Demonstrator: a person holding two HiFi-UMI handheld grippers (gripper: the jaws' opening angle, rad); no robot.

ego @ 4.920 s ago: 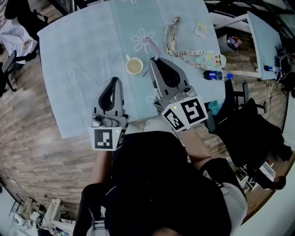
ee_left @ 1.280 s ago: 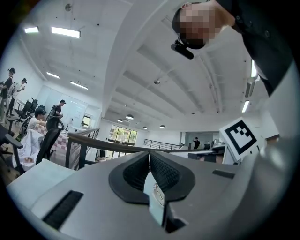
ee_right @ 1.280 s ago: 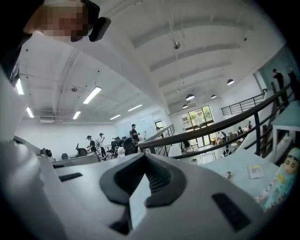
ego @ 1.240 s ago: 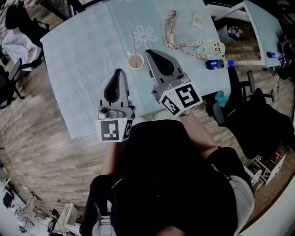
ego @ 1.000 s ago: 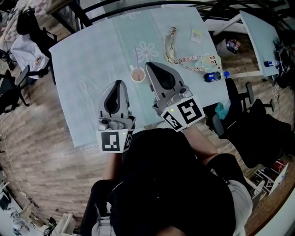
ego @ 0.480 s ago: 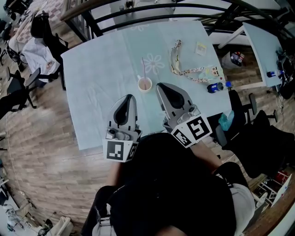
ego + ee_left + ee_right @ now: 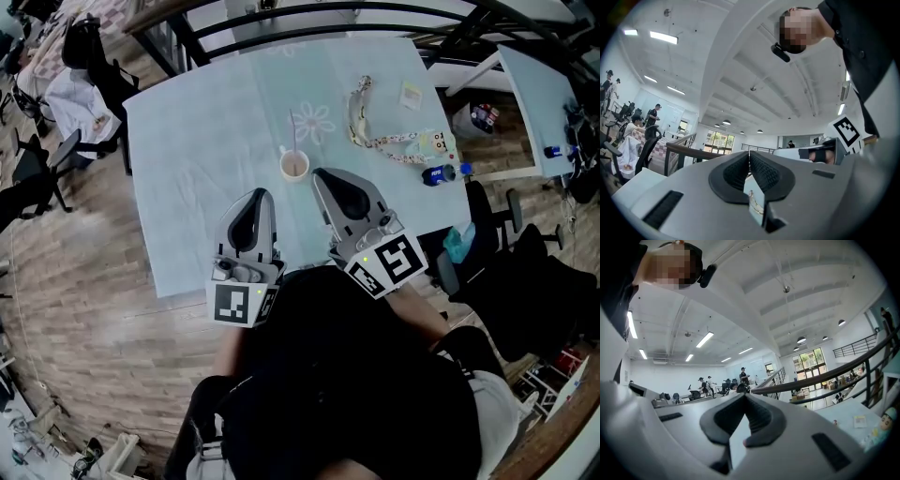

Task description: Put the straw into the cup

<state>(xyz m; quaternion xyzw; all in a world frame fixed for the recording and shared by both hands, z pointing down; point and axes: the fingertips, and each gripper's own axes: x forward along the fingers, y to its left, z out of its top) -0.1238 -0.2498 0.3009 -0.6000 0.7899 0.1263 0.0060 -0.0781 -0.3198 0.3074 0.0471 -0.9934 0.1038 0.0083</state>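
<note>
Straw: the thin pale straw stands in the cup, its lower end inside and its upper part leaning over the far rim.
Cup: the small cup stands upright on the light blue table cover; it looks brownish inside, perhaps a drink.
Left gripper: the left gripper has its jaws pressed together with nothing between them; it is held near the table's front edge, apart from the cup.
Right gripper: the right gripper also has its jaws together and carries nothing; its tip is just beside the cup, and I see no contact.
Task state: I judge that the straw is already placed and nothing is left to insert.
Risk, knock: the right tip is so near that a sideways swing could push the cup over or spill it.
Risk, straw: the straw only leans on the rim, so a bump on the table or cup could tip it out.
Risk, clutter: the lanyard lies well apart and I think it is no danger.
</note>
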